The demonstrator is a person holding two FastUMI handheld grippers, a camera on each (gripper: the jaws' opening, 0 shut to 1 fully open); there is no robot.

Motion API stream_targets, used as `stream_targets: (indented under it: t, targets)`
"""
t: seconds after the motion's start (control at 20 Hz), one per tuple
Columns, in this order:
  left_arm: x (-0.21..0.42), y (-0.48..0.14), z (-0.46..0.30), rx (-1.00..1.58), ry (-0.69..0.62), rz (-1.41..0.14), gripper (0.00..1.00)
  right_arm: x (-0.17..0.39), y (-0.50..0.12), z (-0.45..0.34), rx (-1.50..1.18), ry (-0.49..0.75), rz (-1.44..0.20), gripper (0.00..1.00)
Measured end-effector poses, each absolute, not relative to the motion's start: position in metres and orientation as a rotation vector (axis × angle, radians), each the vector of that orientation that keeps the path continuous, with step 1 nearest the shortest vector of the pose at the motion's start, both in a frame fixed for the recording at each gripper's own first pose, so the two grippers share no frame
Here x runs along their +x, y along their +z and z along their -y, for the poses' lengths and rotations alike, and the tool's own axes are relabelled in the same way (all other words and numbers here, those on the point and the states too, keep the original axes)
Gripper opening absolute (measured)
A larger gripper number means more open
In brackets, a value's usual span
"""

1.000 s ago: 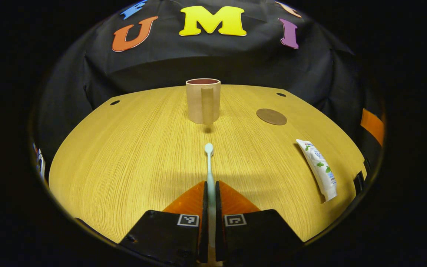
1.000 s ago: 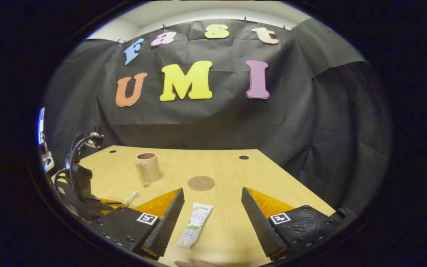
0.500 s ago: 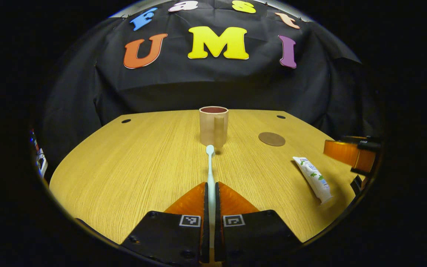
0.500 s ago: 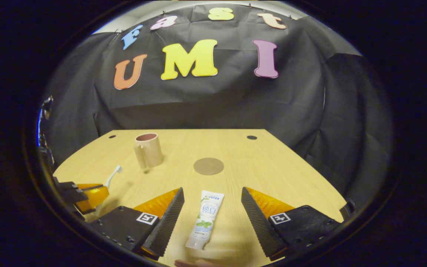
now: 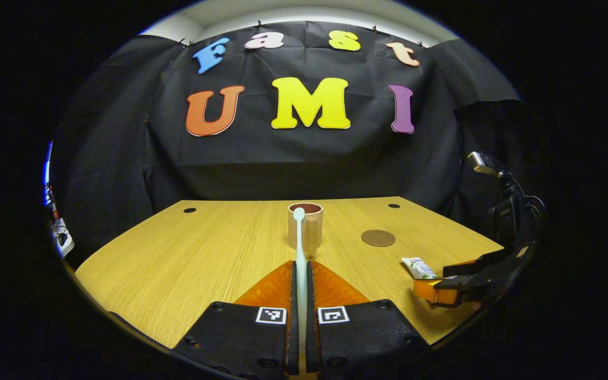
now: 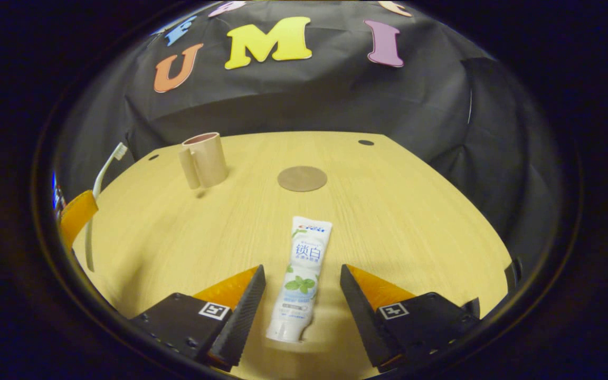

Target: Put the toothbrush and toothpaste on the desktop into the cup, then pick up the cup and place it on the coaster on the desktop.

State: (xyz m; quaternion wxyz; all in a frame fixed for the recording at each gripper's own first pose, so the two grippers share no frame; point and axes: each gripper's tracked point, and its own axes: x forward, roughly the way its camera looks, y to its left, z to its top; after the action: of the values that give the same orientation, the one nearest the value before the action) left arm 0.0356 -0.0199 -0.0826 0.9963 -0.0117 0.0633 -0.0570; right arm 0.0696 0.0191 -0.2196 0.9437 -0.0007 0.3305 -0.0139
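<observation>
Wood-grain in a pale yellow tone covers the desktop (image 5: 177,253), which is the broadest thing in both views and carries small dark round holes near its far corners. Behind it hangs the black cloth wall (image 5: 293,158).

On the desktop stands the cup (image 5: 305,227), a tan mug, upright, with a reddish inside; in the right gripper view the cup (image 6: 205,159) sits toward the far left with its handle turned toward the camera. To its right, well apart, lies the coaster (image 6: 302,178), a flat brown disc, bare; the left gripper view shows the coaster (image 5: 378,238) to the right of the cup.

The left gripper (image 5: 299,269) has its fingers pressed together on the handle of the toothbrush (image 5: 298,237), which runs straight forward, its head lined up in front of the cup's rim in that view. From the right gripper view, the toothbrush (image 6: 104,174) rises at a slant above the desktop's left edge, clear of the wood, near the cup but apart from it.

The right gripper (image 6: 302,274) is spread wide, its fingers on either side of the toothpaste (image 6: 302,277), neither touching it. The tube lies flat on the desktop, cap end nearest the camera, crimped end pointing toward the coaster. In the left gripper view the toothpaste (image 5: 419,267) shows just beside the right gripper (image 5: 444,287) at the desktop's right edge.
</observation>
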Motion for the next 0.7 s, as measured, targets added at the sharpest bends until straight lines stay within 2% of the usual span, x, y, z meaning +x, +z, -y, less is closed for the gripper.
stream_targets:
  t: [0.2, 0.25, 0.35, 0.45, 0.65, 0.7]
  targets:
    - [0.034, -0.080, 0.017, -0.032, -0.111, -0.122, 0.08, 0.074, -0.225, -0.026, 0.023, 0.000, -0.718, 0.75]
    - [0.034, -0.081, 0.017, -0.034, -0.115, -0.124, 0.08, 0.074, -0.226, -0.025, 0.028, 0.007, -0.728, 0.66]
    - [0.033, -0.078, 0.020, -0.044, -0.116, -0.123, 0.08, 0.077, -0.228, -0.023, 0.037, 0.023, -0.733, 0.57]
    - [0.034, -0.074, 0.017, -0.042, -0.114, -0.117, 0.08, 0.074, -0.228, -0.028, 0.043, 0.058, -0.733, 0.39]
    - [0.034, -0.071, 0.013, -0.047, -0.100, -0.096, 0.08, 0.068, -0.223, -0.040, 0.099, 0.137, -0.714, 0.23]
    - [0.034, -0.070, 0.011, -0.048, -0.094, -0.091, 0.08, 0.066, -0.219, -0.045, 0.105, 0.161, -0.690, 0.23]
